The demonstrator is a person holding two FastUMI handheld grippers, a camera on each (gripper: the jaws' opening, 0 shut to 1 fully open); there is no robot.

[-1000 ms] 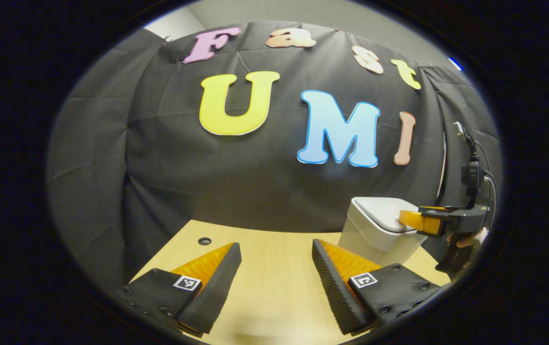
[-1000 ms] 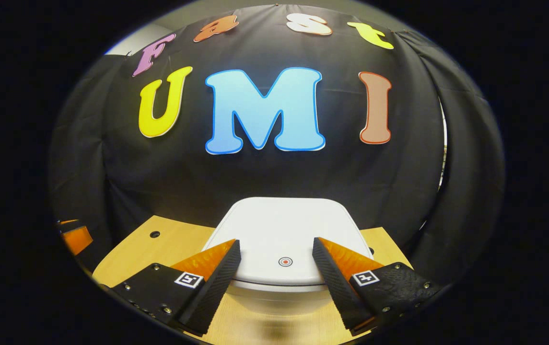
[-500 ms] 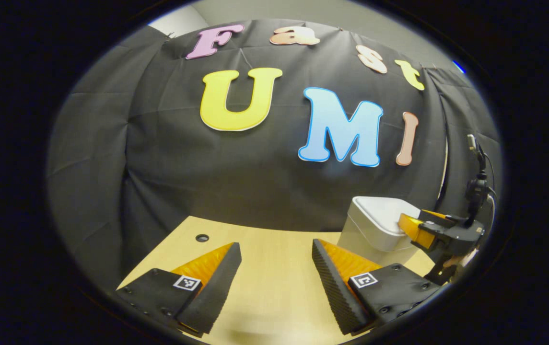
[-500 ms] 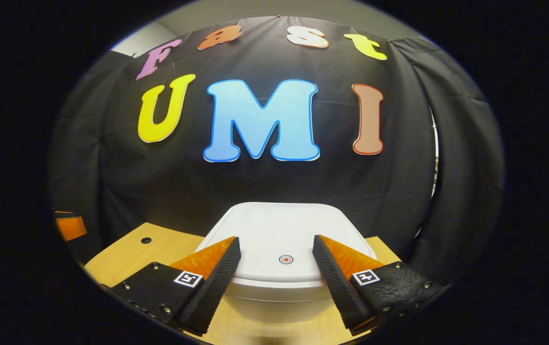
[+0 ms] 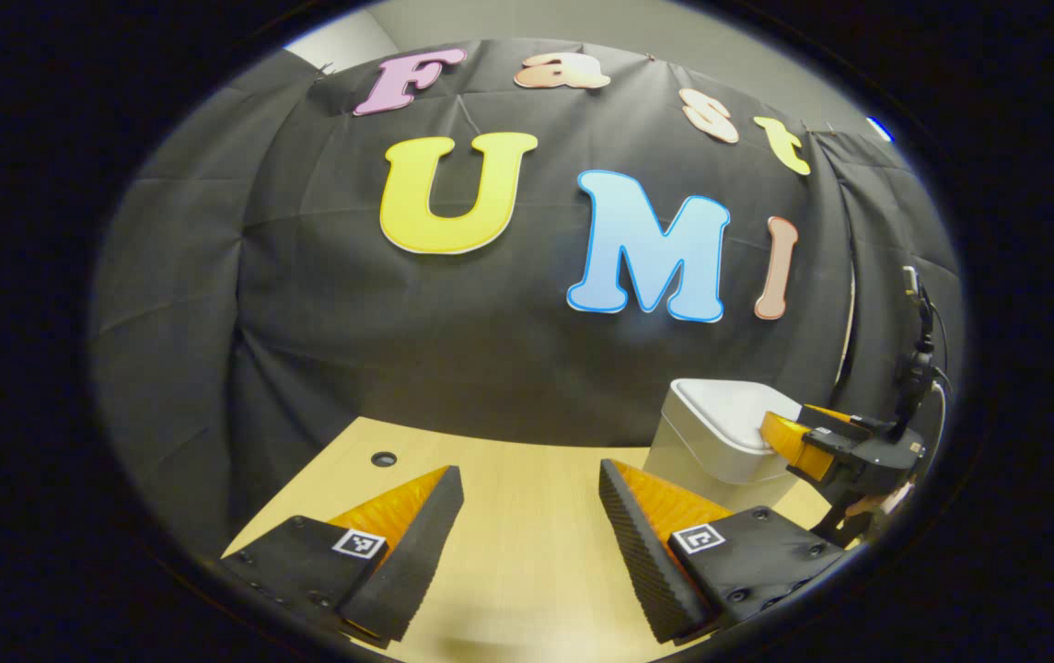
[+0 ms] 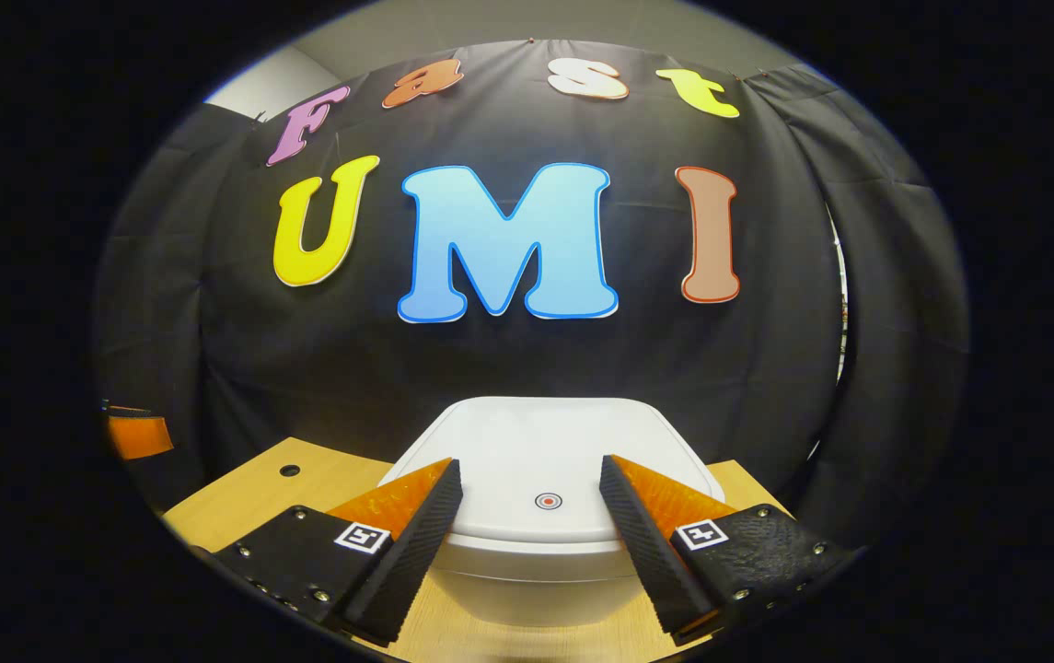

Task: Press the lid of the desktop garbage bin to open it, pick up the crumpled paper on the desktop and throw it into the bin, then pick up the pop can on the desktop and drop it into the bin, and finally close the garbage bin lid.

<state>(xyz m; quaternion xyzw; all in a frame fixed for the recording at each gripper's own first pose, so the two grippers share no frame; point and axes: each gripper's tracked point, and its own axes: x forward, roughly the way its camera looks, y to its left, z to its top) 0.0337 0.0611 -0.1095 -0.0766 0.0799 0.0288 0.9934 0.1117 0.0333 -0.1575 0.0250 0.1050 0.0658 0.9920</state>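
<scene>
Since a second ago my right gripper (image 6: 531, 479) has tipped down a little over the bin's lid (image 6: 540, 442), so the lid sits slightly lower in the right gripper view and, in the left gripper view, the right gripper (image 5: 780, 433) leans nose-down against the lid's near edge rather than lying level. Both of my grippers have their fingers spread apart with nothing between them. Under my left gripper (image 5: 531, 497) the wooden desktop (image 5: 527, 479) runs bare and flat ahead to the black cloth wall (image 5: 453, 341), with a small round hole (image 5: 384, 458) near its far left corner; its left edge slants away beside my left finger, and I have free space ahead and to the left. To the right, the white garbage bin (image 5: 711, 447) stands on the desktop close to the cloth, and beyond it the hand (image 5: 890, 502) holding my right gripper shows at the view's rim, with a cable rising above it. In the right gripper view the garbage bin (image 6: 536, 580) stands straight ahead and close, its lid closed and level, and a small red-ringed mark (image 6: 548, 501) near the lid's front edge lies between my fingers and just past their tips. I cannot tell whether my fingertips touch the lid. My left gripper (image 6: 135, 433) peeks in at the far left of the right gripper view, well apart from the bin.
</scene>
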